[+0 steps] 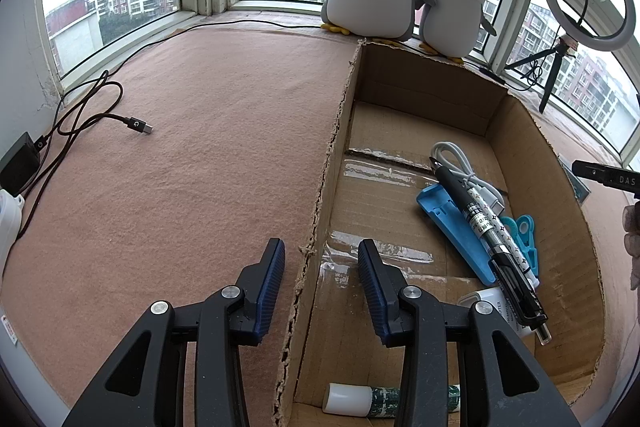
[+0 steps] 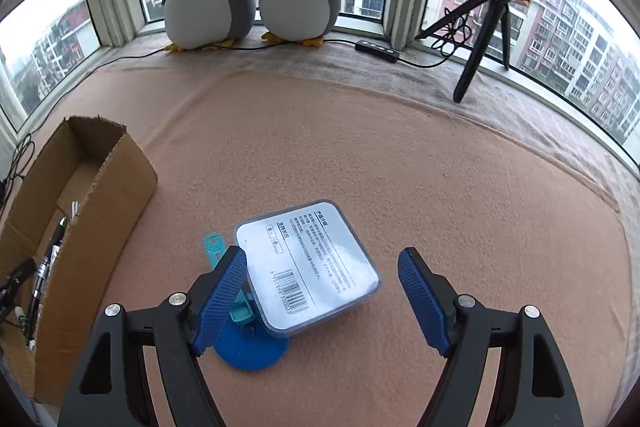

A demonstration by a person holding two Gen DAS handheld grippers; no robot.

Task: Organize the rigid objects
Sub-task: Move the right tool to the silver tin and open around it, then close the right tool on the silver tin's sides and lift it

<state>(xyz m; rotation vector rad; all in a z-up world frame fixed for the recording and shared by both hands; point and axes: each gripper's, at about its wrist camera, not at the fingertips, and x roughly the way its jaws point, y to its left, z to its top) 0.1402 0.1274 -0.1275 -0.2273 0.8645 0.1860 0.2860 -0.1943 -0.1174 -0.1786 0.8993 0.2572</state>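
Plastic case (image 2: 306,267) between spread right fingers (image 2: 222,301), touching the left one

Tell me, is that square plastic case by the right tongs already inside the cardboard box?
No. In the right wrist view the case lies on the pink cloth, outside the box, between the open right tongs.

Ahead of the right tool (image 2: 322,297), a glossy clear plastic case (image 2: 306,267) reflects light over a smooth blue plastic disc (image 2: 252,353). The desk (image 2: 400,167) wears matt, fuzzy pink cloth. Beside the left tool (image 1: 321,285), the rough corrugated cardboard box (image 1: 420,95) carries shiny tape strips (image 1: 380,173).
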